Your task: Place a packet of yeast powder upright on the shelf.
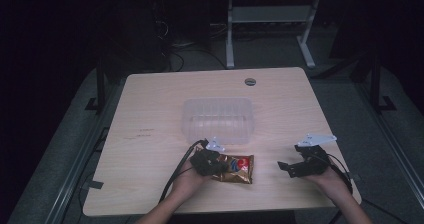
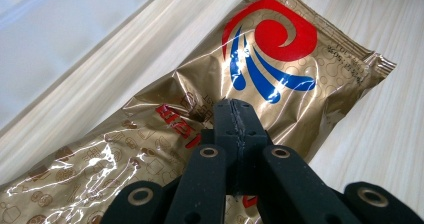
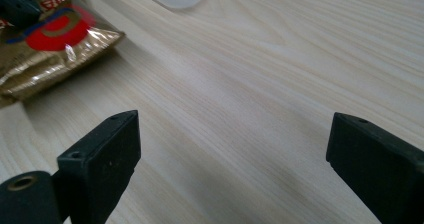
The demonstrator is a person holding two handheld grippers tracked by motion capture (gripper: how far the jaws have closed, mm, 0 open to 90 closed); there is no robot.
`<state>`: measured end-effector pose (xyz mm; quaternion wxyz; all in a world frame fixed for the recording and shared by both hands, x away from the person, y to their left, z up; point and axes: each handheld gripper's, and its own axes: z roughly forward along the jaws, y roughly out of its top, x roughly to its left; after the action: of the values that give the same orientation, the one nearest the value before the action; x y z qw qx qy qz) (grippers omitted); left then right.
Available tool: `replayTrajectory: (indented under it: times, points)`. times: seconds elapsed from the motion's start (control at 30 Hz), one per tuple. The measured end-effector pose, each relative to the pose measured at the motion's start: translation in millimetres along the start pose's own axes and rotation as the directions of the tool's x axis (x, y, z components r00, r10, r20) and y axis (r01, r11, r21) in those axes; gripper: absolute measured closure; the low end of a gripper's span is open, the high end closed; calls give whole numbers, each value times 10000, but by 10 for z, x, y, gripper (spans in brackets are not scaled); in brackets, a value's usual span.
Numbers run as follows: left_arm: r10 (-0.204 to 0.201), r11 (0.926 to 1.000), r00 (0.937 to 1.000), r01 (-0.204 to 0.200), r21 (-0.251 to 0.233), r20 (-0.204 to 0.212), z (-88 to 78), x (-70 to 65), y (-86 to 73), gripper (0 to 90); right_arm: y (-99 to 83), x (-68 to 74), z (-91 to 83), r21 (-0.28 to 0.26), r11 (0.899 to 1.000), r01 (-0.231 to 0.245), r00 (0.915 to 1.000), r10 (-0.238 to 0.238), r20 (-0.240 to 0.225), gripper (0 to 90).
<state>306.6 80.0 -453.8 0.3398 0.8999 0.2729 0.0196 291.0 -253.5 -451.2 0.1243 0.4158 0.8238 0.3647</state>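
The person's left gripper (image 1: pixel 209 160), jaws pinched on the gold snack bag (image 1: pixel 235 168) lying before the clear plastic tub (image 1: pixel 218 119), should lift gently, while the right gripper (image 1: pixel 295 166) waits wide open.

One gold snack packet (image 1: pixel 235 168), one clear plastic tub (image 1: pixel 218 119), one wooden table (image 1: pixel 150 114), two grippers
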Motion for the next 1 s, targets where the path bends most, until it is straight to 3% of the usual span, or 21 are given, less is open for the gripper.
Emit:
replayTrajectory:
  times: [0.13,0.27,0.37,0.5,0.6,0.73,0.8,0.9,1.0]
  points:
    - [60,9996,9999,-63,-282,-87,-57,35,51,899,1,8,-13,-132,9999,104,9999,-104,11,114]
    - [211,9988,9950,-252,-415,-980,-236,219,21,899,0,7,-20,-191,9997,144,9999,-145,-12,122]
    - [415,9981,9819,-491,-372,-1846,-269,341,-8,898,2,16,-10,-136,9998,125,9999,-126,-35,123]
    - [755,9961,9717,-839,-284,-2239,-250,415,26,899,7,29,0,-140,9998,168,9999,-168,-23,125]
    - [1147,9932,9639,-1156,105,-2403,-197,445,34,898,3,27,0,-69,9999,132,9999,-132,-13,125]
    - [1181,9925,9707,-1088,557,-2090,-191,425,-22,899,-4,13,-6,-87,9999,88,10000,-89,-30,126]
    - [1005,9937,9782,-895,676,-1816,-236,400,-72,899,-7,12,-15,-112,9999,78,10000,-78,-22,127]
    - [926,9943,9820,-823,679,-1647,-290,359,-147,899,-7,16,-16,-120,9999,91,9999,-92,-64,130]
    - [574,9970,9898,-500,597,-1306,-340,295,-229,899,0,29,-13,-73,10000,20,9998,-21,-210,136]
